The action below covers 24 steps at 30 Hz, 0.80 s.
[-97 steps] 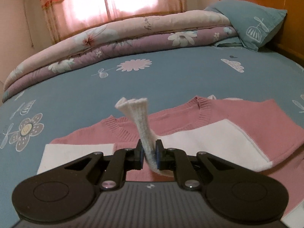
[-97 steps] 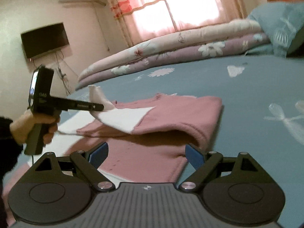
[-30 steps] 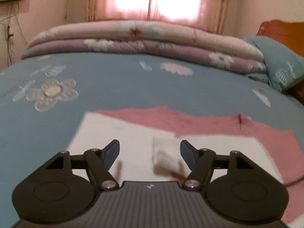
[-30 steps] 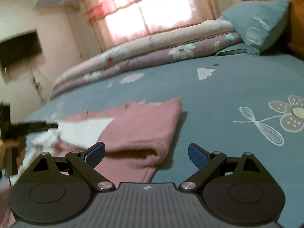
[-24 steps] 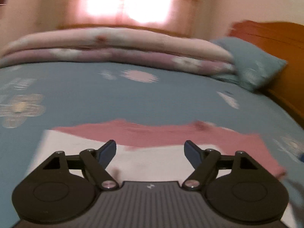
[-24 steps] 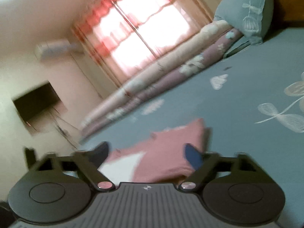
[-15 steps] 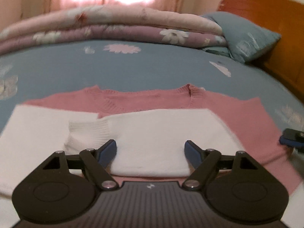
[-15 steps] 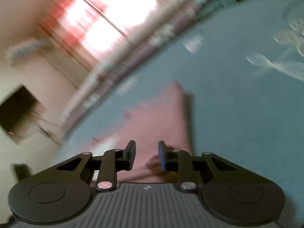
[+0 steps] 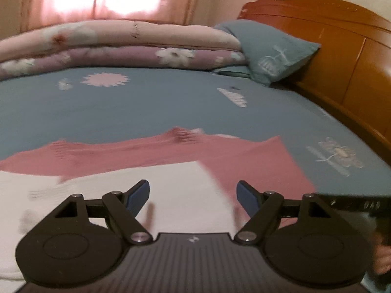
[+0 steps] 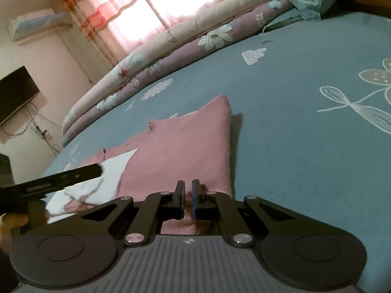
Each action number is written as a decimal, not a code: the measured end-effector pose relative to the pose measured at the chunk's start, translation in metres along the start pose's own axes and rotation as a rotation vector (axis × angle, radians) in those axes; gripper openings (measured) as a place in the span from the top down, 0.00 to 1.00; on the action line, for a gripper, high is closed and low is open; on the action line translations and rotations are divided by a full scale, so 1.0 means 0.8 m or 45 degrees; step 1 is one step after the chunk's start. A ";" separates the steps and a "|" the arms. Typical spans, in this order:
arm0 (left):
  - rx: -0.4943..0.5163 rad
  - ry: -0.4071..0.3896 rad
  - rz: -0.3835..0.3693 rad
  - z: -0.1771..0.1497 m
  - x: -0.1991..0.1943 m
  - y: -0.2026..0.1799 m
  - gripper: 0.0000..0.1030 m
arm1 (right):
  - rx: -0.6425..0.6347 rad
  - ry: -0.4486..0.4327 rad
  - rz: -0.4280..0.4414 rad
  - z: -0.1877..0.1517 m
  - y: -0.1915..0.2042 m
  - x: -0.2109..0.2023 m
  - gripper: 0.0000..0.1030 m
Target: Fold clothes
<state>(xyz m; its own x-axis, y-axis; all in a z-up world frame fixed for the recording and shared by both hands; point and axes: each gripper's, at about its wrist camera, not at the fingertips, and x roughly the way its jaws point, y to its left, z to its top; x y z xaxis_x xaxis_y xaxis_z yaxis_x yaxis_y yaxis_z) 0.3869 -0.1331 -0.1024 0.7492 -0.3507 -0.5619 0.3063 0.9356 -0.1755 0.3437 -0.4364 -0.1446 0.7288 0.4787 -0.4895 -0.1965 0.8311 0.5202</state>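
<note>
**Gripping the sweater's near edge on a wide bed**

Lying flat on the blue sheet (image 10: 305,146), one pink-and-white sweater (image 10: 185,151) occupies the near part of the bed, with both sleeves folded in over its body. In the right wrist view its right edge runs straight from the near side to a far corner, and broad bare sheet stretches to the right of it and beyond it. The right gripper (image 10: 187,199) is pinched tight on pink fabric at the sweater's near edge; its two pads sit almost together with a sliver of knit between them. The left gripper (image 9: 193,196) hovers over the white sleeve (image 9: 171,195) with its jaws spread wide and nothing between them; the picture there is blurred. In the left wrist view the pink right edge ends just short of the right gripper's black bar at the far right.

Two rolled quilts (image 9: 117,46), one cream and one mauve, line the far edge of the bed. One blue pillow (image 9: 271,48) leans on the wooden headboard (image 9: 342,48) at the right. Two curtains (image 10: 127,12) cover the window, and one dark screen (image 10: 12,92) hangs on the left wall.
</note>
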 end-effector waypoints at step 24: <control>-0.725 0.188 -0.465 0.014 0.063 0.010 0.17 | 0.036 0.010 0.034 0.002 -0.006 0.001 0.92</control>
<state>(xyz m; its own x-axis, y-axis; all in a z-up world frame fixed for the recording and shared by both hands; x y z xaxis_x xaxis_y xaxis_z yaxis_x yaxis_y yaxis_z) 0.4333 -0.1441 -0.1230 0.5566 -0.6758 -0.4831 0.1377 0.6486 -0.7486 0.3466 -0.4407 -0.1463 0.7183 0.5030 -0.4807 -0.1972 0.8097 0.5527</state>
